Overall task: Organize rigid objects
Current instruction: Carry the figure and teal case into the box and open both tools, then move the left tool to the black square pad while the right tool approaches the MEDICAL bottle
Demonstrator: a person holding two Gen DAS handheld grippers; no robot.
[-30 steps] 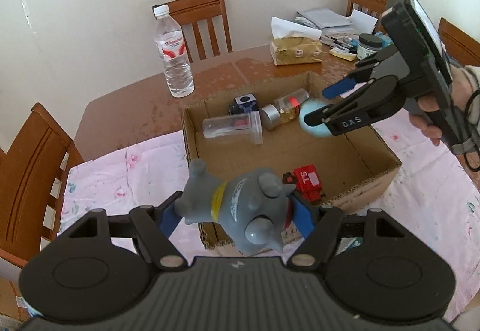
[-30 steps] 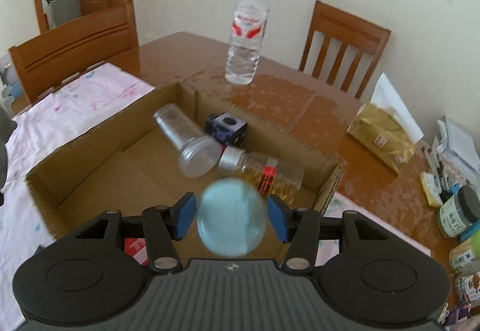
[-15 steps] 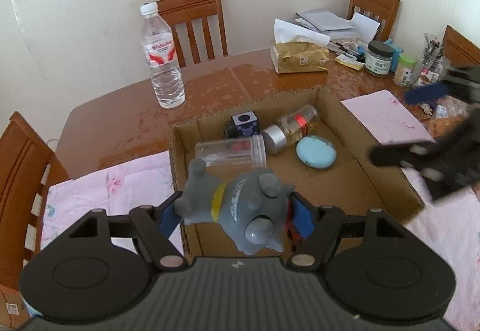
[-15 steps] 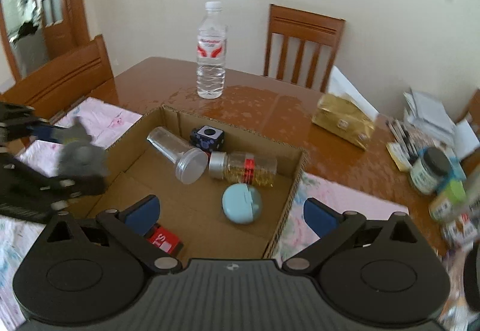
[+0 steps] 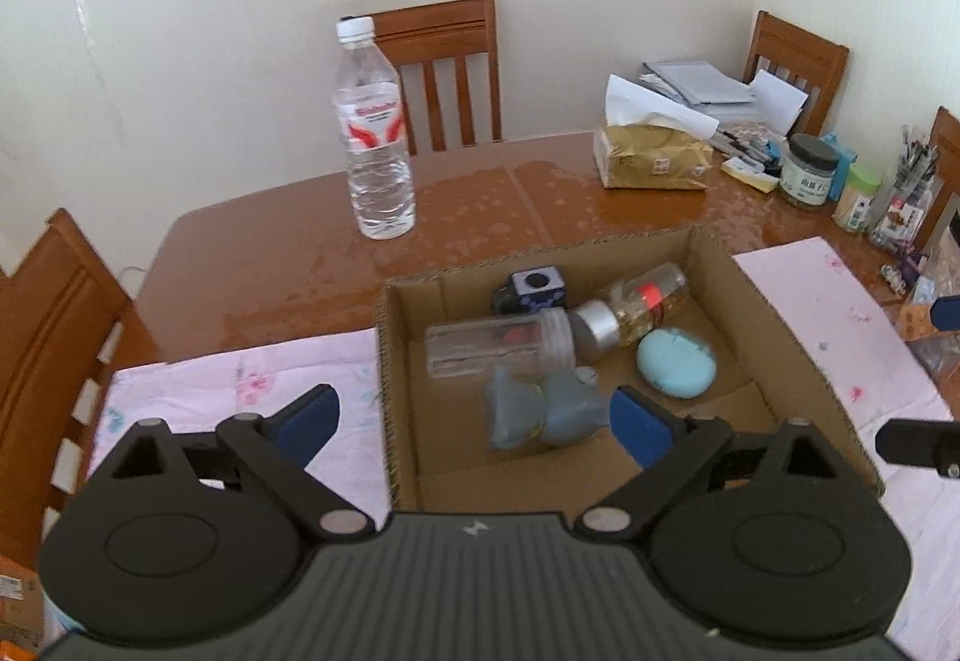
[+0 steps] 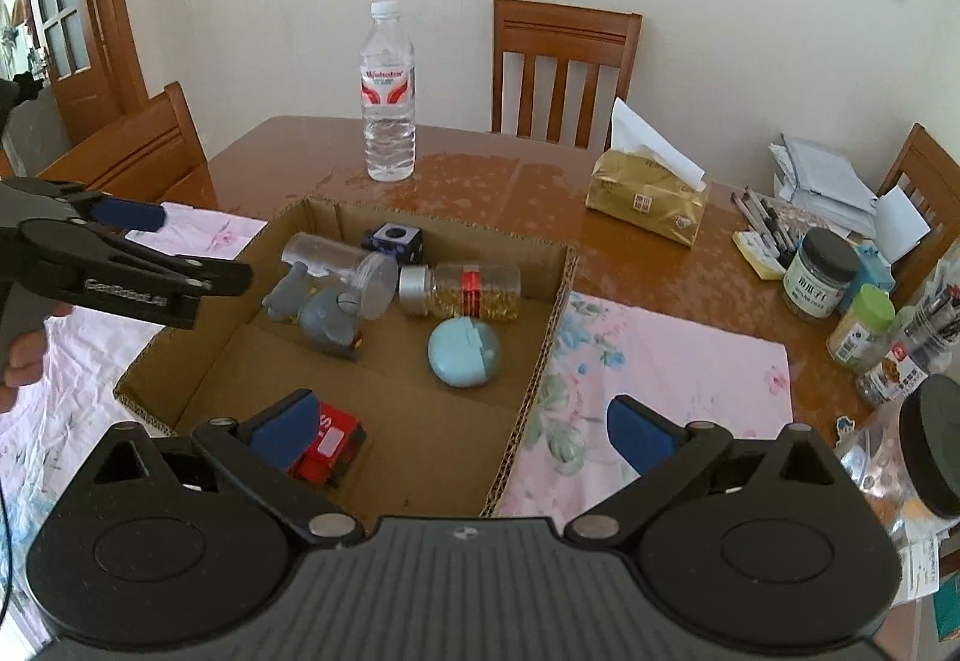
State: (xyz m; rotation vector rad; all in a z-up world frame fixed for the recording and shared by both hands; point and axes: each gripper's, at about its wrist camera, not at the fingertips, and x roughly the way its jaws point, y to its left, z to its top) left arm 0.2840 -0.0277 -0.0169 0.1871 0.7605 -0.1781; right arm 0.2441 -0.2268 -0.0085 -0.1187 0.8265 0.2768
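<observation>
A shallow cardboard box (image 5: 780, 325) (image 6: 552, 313) lies on the table. In it are a grey toy animal (image 5: 540, 409) (image 6: 324, 310), a clear jar (image 5: 498, 346) (image 6: 342, 265), a dark cube (image 5: 531, 289) (image 6: 393, 238), a glass bottle with a silver cap (image 5: 630, 307) (image 6: 462, 289), a pale blue round case (image 5: 675, 364) (image 6: 463, 352) and a red pack (image 6: 327, 445). My left gripper (image 5: 474, 421) is open above the toy, which looks blurred; it also shows in the right wrist view (image 6: 156, 253). My right gripper (image 6: 462, 427) is open and empty over the box's near right corner.
A water bottle (image 5: 375, 133) (image 6: 389, 91) stands behind the box. A gold tissue pack (image 5: 654, 157) (image 6: 648, 199), jars (image 6: 819, 274), pens and papers crowd the right side. A pink floral cloth (image 6: 660, 355) lies under the box. Wooden chairs (image 5: 444, 61) surround the table.
My left gripper has opened and the grey toy has dropped into the box. My right gripper had let the blue case go into the box and has drawn back to the right.
</observation>
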